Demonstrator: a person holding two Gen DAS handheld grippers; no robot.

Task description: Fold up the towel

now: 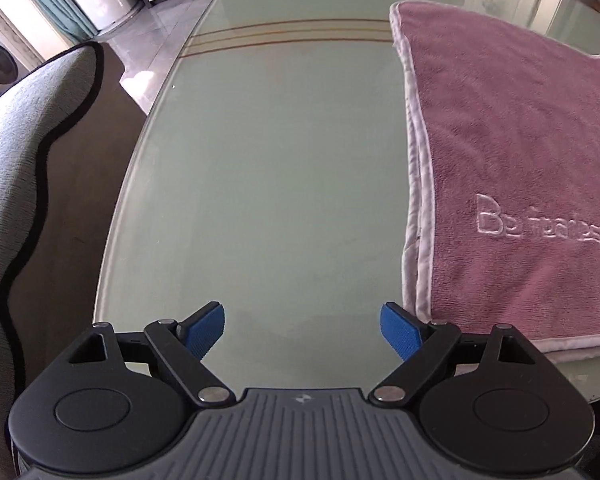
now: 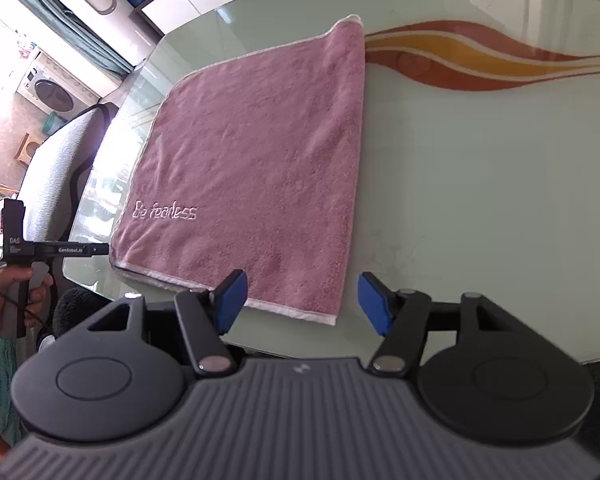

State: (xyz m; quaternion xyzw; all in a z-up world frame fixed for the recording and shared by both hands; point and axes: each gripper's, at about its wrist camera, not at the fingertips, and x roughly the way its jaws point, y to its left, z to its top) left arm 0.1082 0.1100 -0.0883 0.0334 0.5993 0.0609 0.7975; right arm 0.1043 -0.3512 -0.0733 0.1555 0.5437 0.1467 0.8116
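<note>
A pink towel (image 1: 520,152) with a white hem and stitched white lettering lies folded flat on the pale green glass table (image 1: 268,184); two layered edges show along its left side. My left gripper (image 1: 302,330) is open and empty, low over the bare table, just left of the towel's near left corner. In the right wrist view the same towel (image 2: 256,160) lies ahead and to the left. My right gripper (image 2: 302,304) is open and empty, above the towel's near right corner. The left gripper (image 2: 96,249) also shows there, in a hand at the towel's near left corner.
A grey upholstered chair (image 1: 24,184) stands against the table's left edge. Red and orange wave stripes (image 2: 480,60) are printed in the glass at the far right. Appliances and cabinets (image 2: 60,92) stand beyond the table.
</note>
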